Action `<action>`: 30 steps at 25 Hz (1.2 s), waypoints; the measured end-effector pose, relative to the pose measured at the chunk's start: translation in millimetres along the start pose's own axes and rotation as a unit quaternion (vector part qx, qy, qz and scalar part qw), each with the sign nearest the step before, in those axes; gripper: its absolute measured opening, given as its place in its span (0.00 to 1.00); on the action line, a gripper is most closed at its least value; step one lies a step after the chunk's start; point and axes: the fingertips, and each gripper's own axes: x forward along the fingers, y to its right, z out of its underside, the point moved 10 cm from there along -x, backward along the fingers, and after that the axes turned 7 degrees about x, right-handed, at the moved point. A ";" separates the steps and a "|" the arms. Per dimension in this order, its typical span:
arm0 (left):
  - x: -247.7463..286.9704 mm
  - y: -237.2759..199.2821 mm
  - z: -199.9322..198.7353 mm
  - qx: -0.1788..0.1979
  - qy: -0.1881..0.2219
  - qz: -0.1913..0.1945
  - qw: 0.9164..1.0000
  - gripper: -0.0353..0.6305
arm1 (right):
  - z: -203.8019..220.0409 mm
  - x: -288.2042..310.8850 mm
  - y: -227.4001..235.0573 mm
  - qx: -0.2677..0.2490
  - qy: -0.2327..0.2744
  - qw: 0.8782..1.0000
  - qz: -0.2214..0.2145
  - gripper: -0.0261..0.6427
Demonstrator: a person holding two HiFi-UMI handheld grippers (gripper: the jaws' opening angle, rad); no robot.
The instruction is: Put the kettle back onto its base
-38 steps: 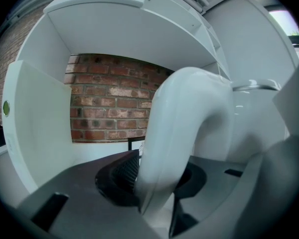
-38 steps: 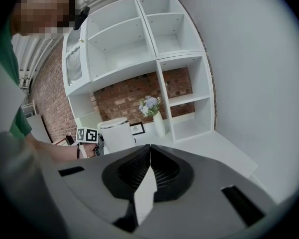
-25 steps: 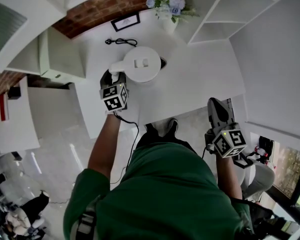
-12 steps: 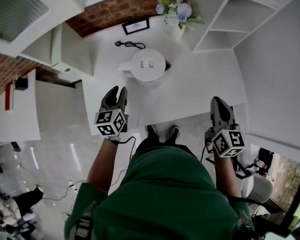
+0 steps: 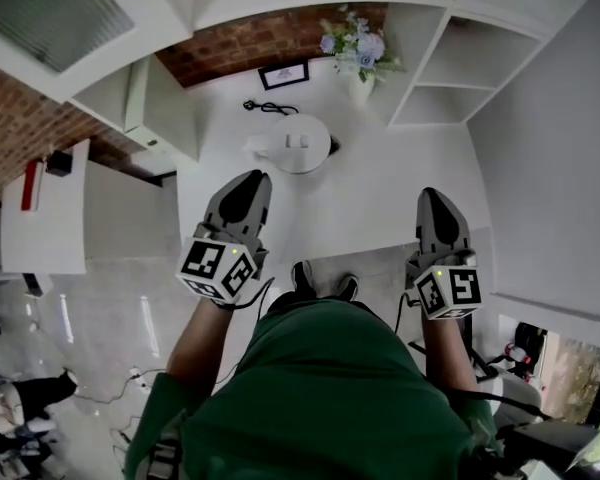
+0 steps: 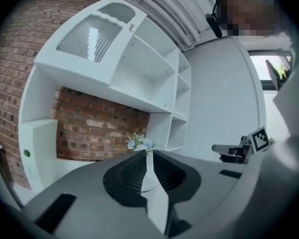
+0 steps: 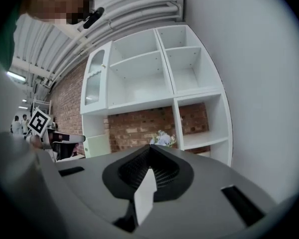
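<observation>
My left gripper (image 5: 248,180) has just been closing its jaws; they meet with nothing between them. My right gripper (image 5: 429,198) is also closed and empty. The kettle (image 5: 298,144) stands on the white counter (image 5: 380,183), well apart from both.

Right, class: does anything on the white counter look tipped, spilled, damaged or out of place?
Nothing stands out. The kettle stands upright on the counter, the vase of flowers is upright behind it, and a black cord lies bunched near the picture frame. No spill shows.
</observation>
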 end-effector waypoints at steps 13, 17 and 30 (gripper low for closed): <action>-4.7 6.4 -41.2 0.057 0.037 -0.036 0.997 0.12 | -55.8 -6.0 15.4 -0.100 0.064 0.993 -0.008 0.07; -3.0 -0.1 -50.3 0.060 0.043 -0.050 0.996 0.12 | -60.8 -7.1 21.1 -0.089 0.069 0.994 -0.003 0.07; 3.1 -13.4 -46.4 0.057 0.034 -0.061 0.996 0.13 | -58.0 -2.7 26.9 -0.084 0.057 0.995 0.004 0.07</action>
